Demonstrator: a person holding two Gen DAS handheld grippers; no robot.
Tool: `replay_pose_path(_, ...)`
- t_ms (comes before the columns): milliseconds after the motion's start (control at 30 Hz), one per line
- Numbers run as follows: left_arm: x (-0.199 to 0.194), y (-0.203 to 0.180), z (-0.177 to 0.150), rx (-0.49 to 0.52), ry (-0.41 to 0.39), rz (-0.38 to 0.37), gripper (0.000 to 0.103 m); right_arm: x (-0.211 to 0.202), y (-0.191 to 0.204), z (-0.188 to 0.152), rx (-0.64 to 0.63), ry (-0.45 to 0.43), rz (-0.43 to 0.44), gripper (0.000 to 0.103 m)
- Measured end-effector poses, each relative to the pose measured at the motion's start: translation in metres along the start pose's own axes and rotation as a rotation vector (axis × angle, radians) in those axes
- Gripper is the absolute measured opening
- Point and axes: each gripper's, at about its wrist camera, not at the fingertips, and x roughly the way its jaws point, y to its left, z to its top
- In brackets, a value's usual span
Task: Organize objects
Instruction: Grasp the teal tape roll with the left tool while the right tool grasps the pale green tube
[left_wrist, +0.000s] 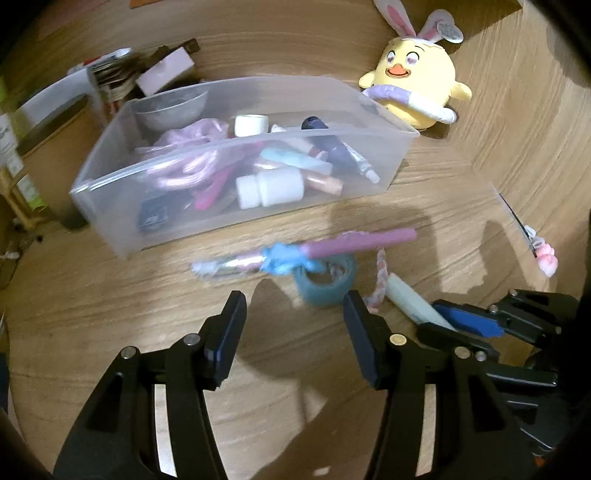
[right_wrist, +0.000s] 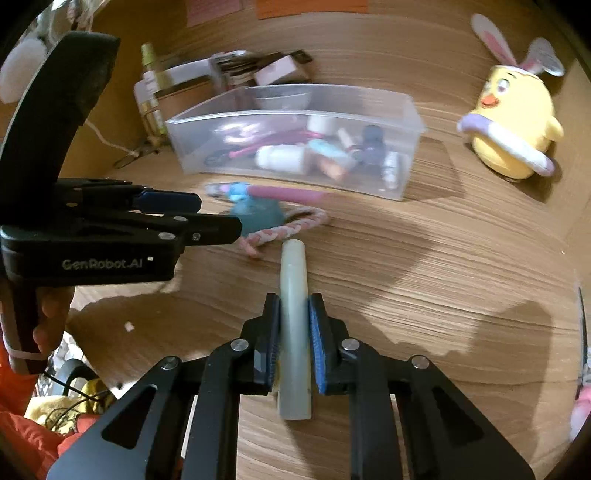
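Note:
A clear plastic bin (left_wrist: 122, 218) (right_wrist: 402, 147) holds several small items, among them a white bottle (left_wrist: 271, 190). In front of it lie a purple pen with a blue charm (left_wrist: 332, 245) (right_wrist: 288, 194), a teal tape roll (left_wrist: 325, 286) (right_wrist: 258, 218) and a pink braided cord (left_wrist: 380, 277) (right_wrist: 291, 227). My left gripper (left_wrist: 295, 314) (right_wrist: 218, 218) is open and empty, just short of the tape roll. My right gripper (right_wrist: 293, 314) (left_wrist: 439, 317) is shut on a pale green tube (right_wrist: 293, 295) (left_wrist: 410, 299), held low over the wooden table.
A yellow chick plush with bunny ears (left_wrist: 417, 88) (right_wrist: 517, 125) sits at the back right. A dark pen with a pink charm (left_wrist: 532, 240) lies at the right. Boxes and bottles (right_wrist: 151, 85) stand behind the bin on the left.

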Motion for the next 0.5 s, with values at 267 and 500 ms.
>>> replay_pose_path(267,0.019,-0.006,0.013,-0.016,0.035,-0.001,0.054,-0.006,-0.034,0.000,0.063,-0.015,-0.043,0.014)
replay_pose_path(500,0.032,-0.006,0.023,-0.036,0.034,-0.017,0.054,-0.013,-0.048,0.008,0.086,-0.048,-0.053,0.014)
